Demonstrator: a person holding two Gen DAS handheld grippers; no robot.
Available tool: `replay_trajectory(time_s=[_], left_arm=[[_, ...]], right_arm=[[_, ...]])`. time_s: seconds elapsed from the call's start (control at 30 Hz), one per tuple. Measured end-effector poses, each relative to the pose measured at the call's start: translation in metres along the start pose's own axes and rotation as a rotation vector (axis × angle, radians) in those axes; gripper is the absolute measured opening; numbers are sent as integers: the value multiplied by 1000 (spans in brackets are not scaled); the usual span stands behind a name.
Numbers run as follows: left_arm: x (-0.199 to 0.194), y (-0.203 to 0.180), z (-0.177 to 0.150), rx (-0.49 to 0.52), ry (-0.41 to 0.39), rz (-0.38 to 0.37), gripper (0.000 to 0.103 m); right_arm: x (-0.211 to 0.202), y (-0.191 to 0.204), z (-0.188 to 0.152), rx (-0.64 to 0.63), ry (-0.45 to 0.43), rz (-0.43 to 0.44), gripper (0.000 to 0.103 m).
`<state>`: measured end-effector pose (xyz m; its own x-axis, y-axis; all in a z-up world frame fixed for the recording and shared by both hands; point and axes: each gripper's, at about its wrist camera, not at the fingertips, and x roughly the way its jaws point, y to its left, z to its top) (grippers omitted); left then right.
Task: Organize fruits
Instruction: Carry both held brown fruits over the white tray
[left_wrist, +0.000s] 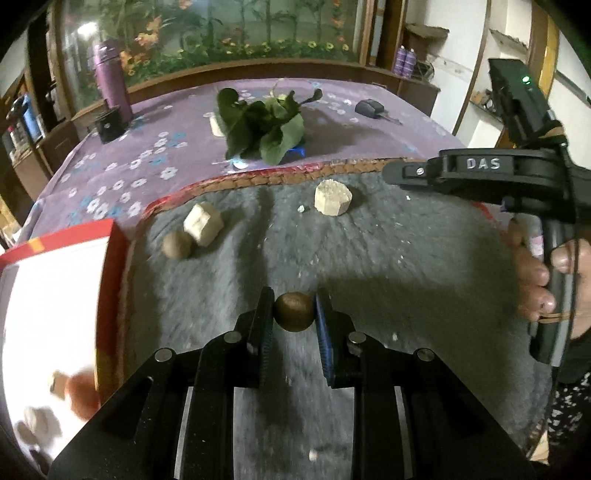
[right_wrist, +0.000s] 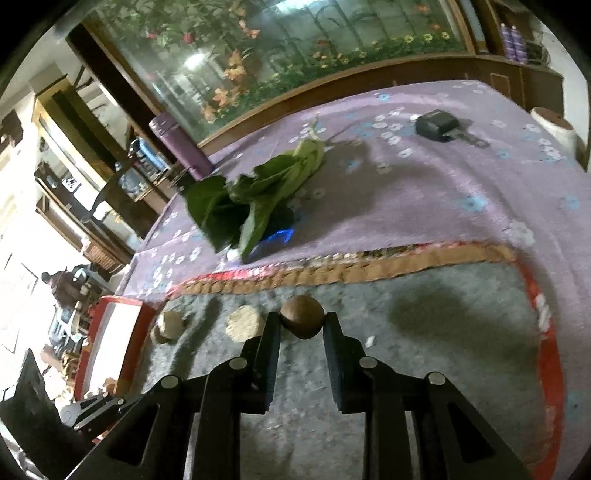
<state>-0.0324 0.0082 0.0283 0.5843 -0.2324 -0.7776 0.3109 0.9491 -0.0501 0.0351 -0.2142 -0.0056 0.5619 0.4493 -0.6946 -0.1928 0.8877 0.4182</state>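
Left tongs (left_wrist: 294, 310) clenched on a round brown fruit (left_wrist: 293, 311), white box (left_wrist: 55, 295) close to their left; right tongs (right_wrist: 302, 321) also pinching a brown fruit (right_wrist: 302, 320) over grey mat (left_wrist: 406, 258).

- We read one marking only: the raised letters "DAS", light on black, on the body of the right gripper (left_wrist: 406, 173), seen in the left wrist view.
- Relative to the grey mat (left_wrist: 406, 258), this lettering sits above the mat's far right corner.
- We find no other legible text, number or sign in either view; the red-edged box (left_wrist: 114, 266) at the mat's left side shows no readable print.
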Motion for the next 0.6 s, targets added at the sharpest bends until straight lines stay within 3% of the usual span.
replay_trajectory(time_s=[0.23,0.6], left_arm=[[-52,26,-19,-76,-82,32,21],[-103,124,-59,-262,-137,229,21]], right_arm=[[7,44,-14,-79,32,87,23],[43,184,-48,-321,84,203,23]])
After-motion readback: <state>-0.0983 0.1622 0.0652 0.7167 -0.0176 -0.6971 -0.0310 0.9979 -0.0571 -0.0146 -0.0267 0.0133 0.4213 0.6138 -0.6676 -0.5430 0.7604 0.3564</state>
